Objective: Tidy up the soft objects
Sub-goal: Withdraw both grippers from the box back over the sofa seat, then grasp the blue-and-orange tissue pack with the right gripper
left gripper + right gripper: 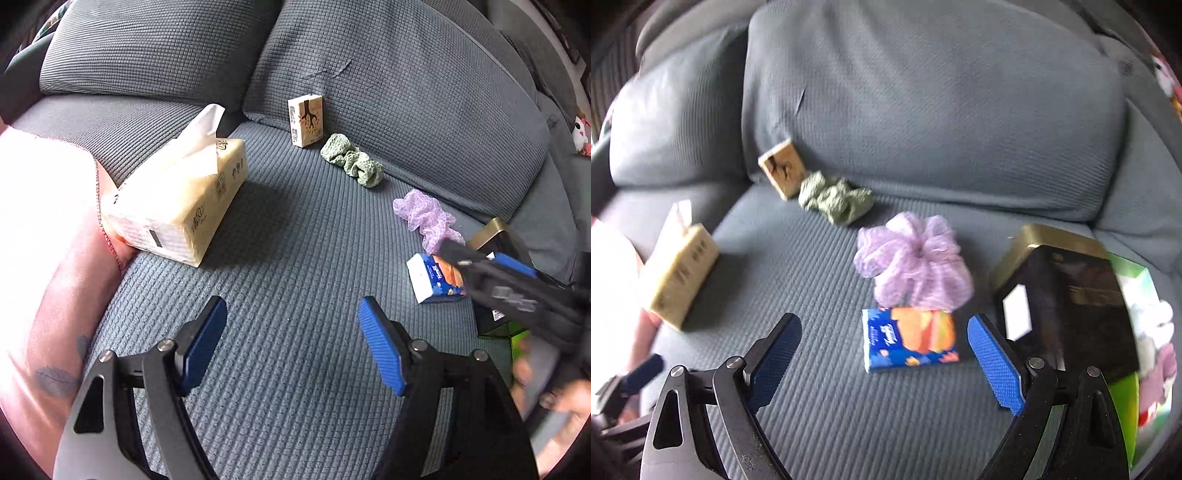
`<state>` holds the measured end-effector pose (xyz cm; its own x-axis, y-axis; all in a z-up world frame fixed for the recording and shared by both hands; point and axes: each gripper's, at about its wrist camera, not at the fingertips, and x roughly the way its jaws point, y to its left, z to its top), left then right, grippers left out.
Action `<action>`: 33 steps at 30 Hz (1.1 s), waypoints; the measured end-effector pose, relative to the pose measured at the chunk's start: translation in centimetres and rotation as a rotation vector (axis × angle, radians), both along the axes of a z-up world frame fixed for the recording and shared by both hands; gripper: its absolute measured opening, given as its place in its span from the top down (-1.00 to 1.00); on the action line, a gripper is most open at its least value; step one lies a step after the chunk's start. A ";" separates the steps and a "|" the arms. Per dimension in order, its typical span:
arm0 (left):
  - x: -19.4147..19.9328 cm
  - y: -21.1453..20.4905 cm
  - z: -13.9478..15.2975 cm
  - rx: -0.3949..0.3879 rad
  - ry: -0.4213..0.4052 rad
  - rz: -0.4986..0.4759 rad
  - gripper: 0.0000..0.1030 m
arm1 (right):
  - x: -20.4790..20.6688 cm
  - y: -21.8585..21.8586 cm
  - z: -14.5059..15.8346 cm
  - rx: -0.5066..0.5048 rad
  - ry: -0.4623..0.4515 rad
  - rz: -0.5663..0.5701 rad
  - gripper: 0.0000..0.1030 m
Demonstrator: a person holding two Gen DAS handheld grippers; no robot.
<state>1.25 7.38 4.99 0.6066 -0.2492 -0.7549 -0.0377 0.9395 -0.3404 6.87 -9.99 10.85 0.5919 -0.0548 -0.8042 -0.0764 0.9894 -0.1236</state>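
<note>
Grippers both gape empty over the grey sofa seat [827, 406]: right gripper [882, 363] low in frame before the blue tissue pack [910, 338] (purple scrunchie [914, 258] touching behind), left gripper [291, 341] at lower centre.

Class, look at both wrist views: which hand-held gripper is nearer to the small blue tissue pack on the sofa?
Right. The right hand-held gripper hangs open just before the blue tissue pack; the left hand-held gripper is open over bare sofa cushion, off to the pack's left.
</note>
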 end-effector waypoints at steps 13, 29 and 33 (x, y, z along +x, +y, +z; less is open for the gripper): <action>0.8 -0.4 0.3 -0.004 -0.003 -0.029 -0.41 | 3.5 -0.7 -5.8 -0.109 0.103 -0.040 -0.23; 0.0 0.8 0.4 -0.019 0.008 0.019 -0.41 | -2.9 0.0 -3.7 0.254 0.198 0.162 -0.20; 0.1 -0.6 -0.2 -0.030 0.025 -0.032 -0.41 | -2.7 -1.8 -2.8 0.314 0.115 0.119 -0.59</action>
<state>1.30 6.74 4.82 0.5787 -0.2910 -0.7618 -0.0169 0.9297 -0.3680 4.20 -11.77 8.05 0.4842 0.2694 -0.8325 -0.1895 0.9611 0.2008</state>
